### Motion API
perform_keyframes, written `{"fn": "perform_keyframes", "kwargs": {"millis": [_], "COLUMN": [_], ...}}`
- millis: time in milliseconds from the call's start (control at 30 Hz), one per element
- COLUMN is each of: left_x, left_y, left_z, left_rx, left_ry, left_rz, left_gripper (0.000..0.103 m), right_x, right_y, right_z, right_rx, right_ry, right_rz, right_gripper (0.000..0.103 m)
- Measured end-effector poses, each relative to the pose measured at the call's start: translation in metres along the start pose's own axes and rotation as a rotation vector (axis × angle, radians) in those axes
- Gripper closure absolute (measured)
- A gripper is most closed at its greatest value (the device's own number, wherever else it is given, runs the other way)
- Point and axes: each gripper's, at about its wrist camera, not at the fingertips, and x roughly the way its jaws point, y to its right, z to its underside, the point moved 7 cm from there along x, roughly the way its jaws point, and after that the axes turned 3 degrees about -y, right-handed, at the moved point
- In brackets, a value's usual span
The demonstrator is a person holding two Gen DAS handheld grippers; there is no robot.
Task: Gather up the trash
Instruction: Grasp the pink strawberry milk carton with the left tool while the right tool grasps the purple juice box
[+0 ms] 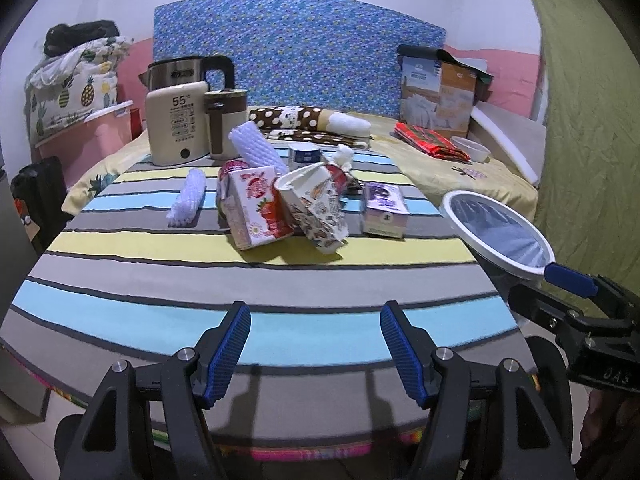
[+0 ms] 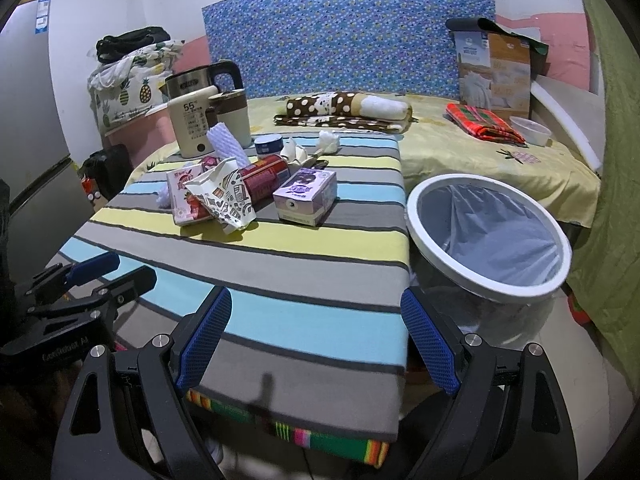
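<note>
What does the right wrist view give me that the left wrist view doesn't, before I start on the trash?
Only the right wrist view shows the whole trash bin opening with its liner, the red can clearly, and a fridge. Only the left wrist view shows the small foam net in full, left of the strawberry carton. Both share the striped table, purple carton, patterned paper bag, and both open grippers, left gripper and right gripper.

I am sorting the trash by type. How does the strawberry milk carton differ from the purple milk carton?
The strawberry milk carton is red and white and leans tilted against the printed paper bag; the purple milk carton is lilac and lies flat, apart from the pile. The strawberry one sits left of the bag, the purple one to the right, nearer the trash bin. Both are small drink boxes on the striped cloth.
</note>
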Motion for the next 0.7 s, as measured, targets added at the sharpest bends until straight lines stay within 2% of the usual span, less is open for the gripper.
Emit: {"fn": "perform_keyframes", "kwargs": {"millis": [400,700], "left_x": [0.047,0.081], "left_y": [-0.044,-0.068], "left_z": [-0.041,-0.062], "left_rx": [-0.055,-0.097], "left_ry": [0.003,-0.02], "left_rz": [-0.065,-0.046], "left_gripper": [0.036,0.036], "right_x": [0.041,0.075], "right_y": [-0.009,-0.01], "right_z": [-0.031,-0.052], "right_rx": [-0.015,0.005], "right_ry": [-0.027,-0.054], "right_rz": [-0.032,-0.023], "right_gripper": [0.016,0.016]}}
